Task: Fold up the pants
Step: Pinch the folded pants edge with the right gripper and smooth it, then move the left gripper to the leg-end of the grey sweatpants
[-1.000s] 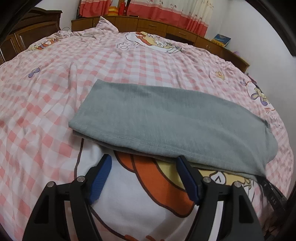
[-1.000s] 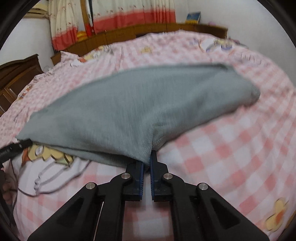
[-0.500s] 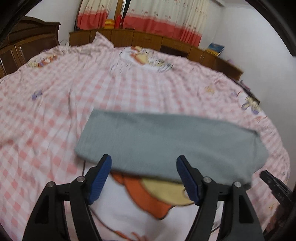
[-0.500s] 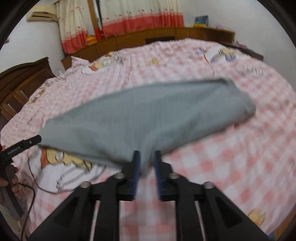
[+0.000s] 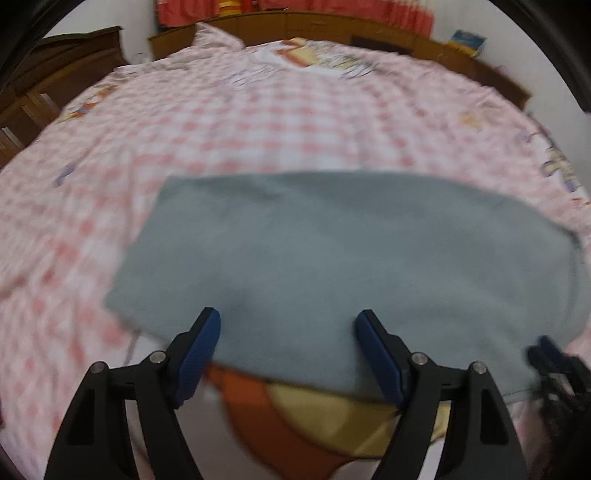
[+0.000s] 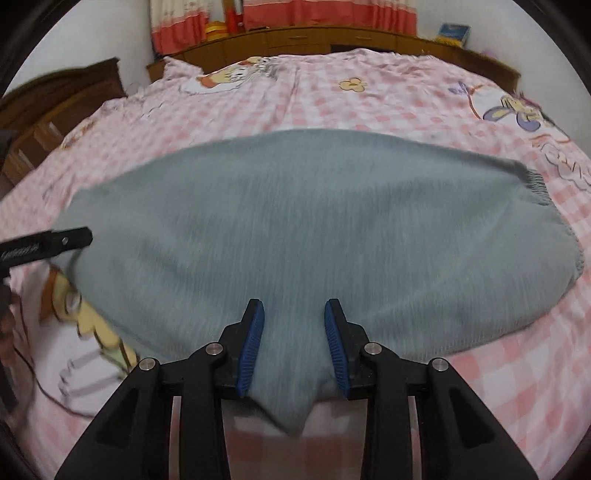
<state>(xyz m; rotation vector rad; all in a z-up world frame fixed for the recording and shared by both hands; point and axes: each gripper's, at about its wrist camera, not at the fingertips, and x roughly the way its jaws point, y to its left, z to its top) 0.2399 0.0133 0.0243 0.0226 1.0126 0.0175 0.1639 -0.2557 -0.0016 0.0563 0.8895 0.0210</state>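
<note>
Grey pants (image 5: 332, 240), folded into a long band, lie flat across the pink checked bed sheet (image 5: 258, 122). My left gripper (image 5: 288, 319) hovers open over the near edge of the pants, with nothing pinched between its blue pads. My right gripper (image 6: 295, 314) is over the pants (image 6: 295, 221) near the waistband end; its jaws are opening and a pointed corner of the cloth lies between them without the pads pressing on it. The left gripper's black finger (image 6: 48, 245) shows at the left edge of the right wrist view. The right gripper (image 5: 554, 365) appears blurred at the right of the left wrist view.
The sheet carries cartoon prints (image 6: 517, 110), one large orange and yellow print (image 5: 295, 417) just below the pants. Low wooden cabinets (image 6: 314, 37) and red-hemmed curtains line the far wall, with a blue book (image 6: 454, 33) on top. A dark wooden wardrobe (image 6: 55, 99) stands at the left.
The right gripper's jaws have parted and released the corner of the pants. Both grippers have moved forward over the cloth, which now lies flat. The left gripper stays open.
</note>
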